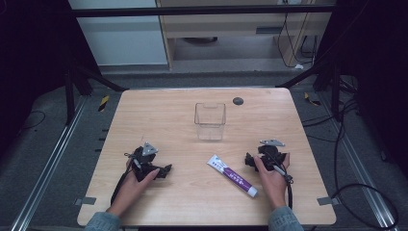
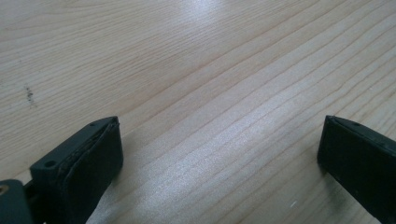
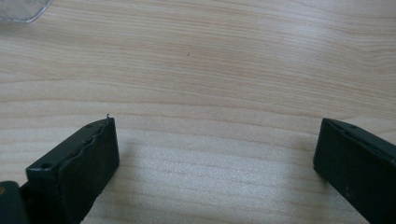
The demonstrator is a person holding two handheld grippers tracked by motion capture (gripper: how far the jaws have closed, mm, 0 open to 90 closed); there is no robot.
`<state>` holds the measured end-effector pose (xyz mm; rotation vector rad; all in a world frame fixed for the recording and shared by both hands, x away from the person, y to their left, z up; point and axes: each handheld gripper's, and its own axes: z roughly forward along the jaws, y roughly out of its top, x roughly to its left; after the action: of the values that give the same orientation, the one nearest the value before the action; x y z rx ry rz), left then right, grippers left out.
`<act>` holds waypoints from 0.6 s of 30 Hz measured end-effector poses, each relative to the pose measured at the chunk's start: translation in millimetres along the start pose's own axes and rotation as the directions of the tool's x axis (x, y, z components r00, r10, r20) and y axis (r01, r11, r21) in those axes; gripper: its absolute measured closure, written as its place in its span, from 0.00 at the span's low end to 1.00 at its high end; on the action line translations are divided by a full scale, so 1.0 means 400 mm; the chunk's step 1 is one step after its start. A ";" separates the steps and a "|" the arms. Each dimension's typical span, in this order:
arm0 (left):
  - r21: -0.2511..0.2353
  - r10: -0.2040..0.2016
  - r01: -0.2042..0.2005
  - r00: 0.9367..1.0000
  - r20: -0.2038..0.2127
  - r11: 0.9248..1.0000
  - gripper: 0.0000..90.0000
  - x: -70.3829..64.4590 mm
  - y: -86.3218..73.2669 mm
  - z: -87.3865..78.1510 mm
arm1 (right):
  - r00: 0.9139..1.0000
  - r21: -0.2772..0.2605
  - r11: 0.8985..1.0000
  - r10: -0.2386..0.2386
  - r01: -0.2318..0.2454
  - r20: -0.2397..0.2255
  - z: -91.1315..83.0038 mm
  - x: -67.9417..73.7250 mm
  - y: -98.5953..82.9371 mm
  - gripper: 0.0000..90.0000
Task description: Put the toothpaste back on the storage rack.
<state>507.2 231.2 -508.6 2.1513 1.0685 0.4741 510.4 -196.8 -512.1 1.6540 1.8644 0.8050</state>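
One tube (image 1: 233,175) lies flat on the table (image 1: 183,202), near its front edge and to the right of the middle. Its long axis runs on a diagonal: the flat white end points back and to your left, and the cap end points forward and to your right. Your right gripper (image 1: 251,160) rests on the wood just beside the tube on its right, not touching it. In the right gripper view, its jaws stand wide apart with bare wood between them. One clear box (image 1: 210,120) stands upright behind the tube, at the middle of the table. Your left gripper (image 1: 165,171) sits well apart at the left, its jaws also spread wide over bare wood.
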 end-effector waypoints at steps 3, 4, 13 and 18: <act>0.000 0.000 0.000 1.000 0.000 1.000 0.00 0.000 0.000 0.000 | 1.000 0.002 1.000 -0.012 0.012 -0.017 -0.003 -0.006 -0.002 0.00; 0.000 0.000 0.000 1.000 0.000 1.000 0.00 0.000 0.000 0.000 | 1.000 0.003 1.000 -0.011 0.011 -0.019 -0.003 -0.006 -0.002 0.01; -0.001 -0.003 0.003 1.000 0.000 1.000 0.00 0.000 0.001 0.002 | 0.992 -0.015 0.995 -0.095 0.094 -0.084 -0.068 -0.021 -0.004 0.10; 0.000 -0.003 0.003 1.000 0.000 1.000 0.00 0.000 0.001 0.001 | 0.978 -0.028 0.989 -0.149 0.146 -0.144 -0.140 -0.003 -0.001 0.16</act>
<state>507.9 230.8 -508.7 2.1491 1.0711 0.4726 469.9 -203.2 -473.9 1.4601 2.0465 0.8970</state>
